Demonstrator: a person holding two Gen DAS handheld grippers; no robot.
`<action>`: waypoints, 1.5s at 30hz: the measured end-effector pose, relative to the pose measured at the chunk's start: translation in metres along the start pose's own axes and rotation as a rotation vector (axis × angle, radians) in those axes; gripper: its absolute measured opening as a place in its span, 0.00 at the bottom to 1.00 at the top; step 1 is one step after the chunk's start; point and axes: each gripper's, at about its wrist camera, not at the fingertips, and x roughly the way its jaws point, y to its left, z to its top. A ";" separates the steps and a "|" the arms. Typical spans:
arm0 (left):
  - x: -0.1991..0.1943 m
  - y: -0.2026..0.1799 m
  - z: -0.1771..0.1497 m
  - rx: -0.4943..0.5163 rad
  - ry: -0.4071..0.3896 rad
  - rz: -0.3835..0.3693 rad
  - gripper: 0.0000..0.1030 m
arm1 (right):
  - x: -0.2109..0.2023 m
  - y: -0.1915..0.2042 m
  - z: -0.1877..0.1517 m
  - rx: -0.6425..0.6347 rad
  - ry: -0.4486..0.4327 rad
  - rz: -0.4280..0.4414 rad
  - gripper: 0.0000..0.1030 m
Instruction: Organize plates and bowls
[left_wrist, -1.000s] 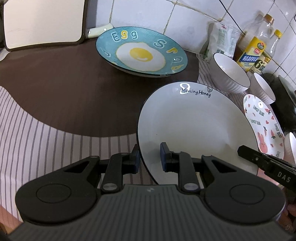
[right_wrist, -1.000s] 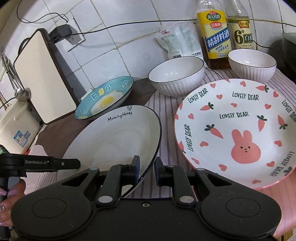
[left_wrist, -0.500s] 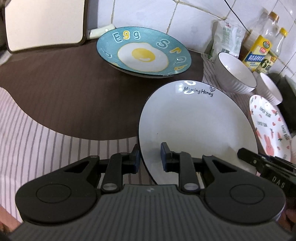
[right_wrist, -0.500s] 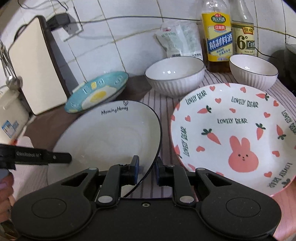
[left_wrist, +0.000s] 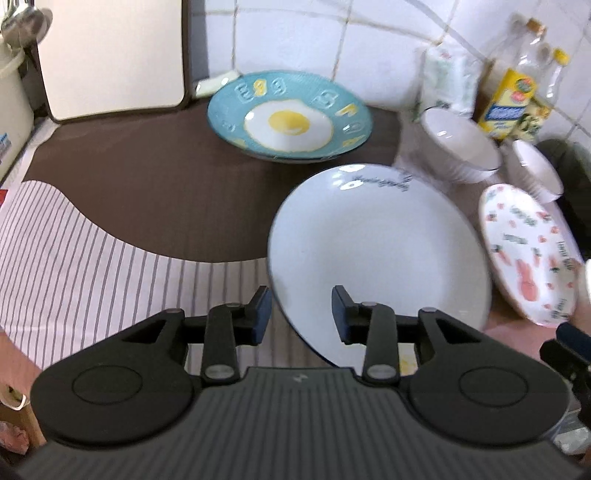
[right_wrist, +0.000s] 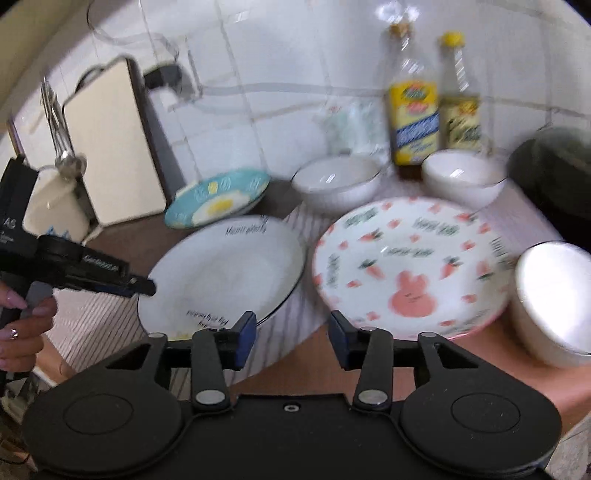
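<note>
A second earlier both grippers had pinched the white plate (left_wrist: 376, 251) by its rim; now both had let go. The left gripper (left_wrist: 301, 315) had just been opening, its jaws apart with the plate's near rim still passing between them, the pads clear of it. The right gripper (right_wrist: 291, 338) had just been opening too and had drawn back, so that the white plate lay just beyond its left finger (right_wrist: 245, 330) with nothing between the jaws. The white plate rested on the striped cloth (left_wrist: 92, 258), the egg plate (left_wrist: 290, 116) behind it against the wall, the rabbit plate (right_wrist: 410, 266) just to its right, two white bowls (right_wrist: 336, 182) behind those. Only the right view showed a further white bowl (right_wrist: 552, 299) right of the rabbit plate, and the hand (right_wrist: 22, 321) holding the left gripper. Both views were blurred.
</note>
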 end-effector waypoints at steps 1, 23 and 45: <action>-0.007 -0.005 -0.001 0.006 -0.009 -0.008 0.35 | -0.007 -0.004 0.000 0.012 -0.013 -0.010 0.51; -0.011 -0.153 0.012 0.376 -0.105 -0.220 0.43 | -0.012 -0.082 -0.035 0.427 -0.138 -0.160 0.52; 0.114 -0.192 0.067 0.513 0.087 -0.272 0.48 | 0.042 -0.100 -0.036 0.546 -0.182 -0.234 0.44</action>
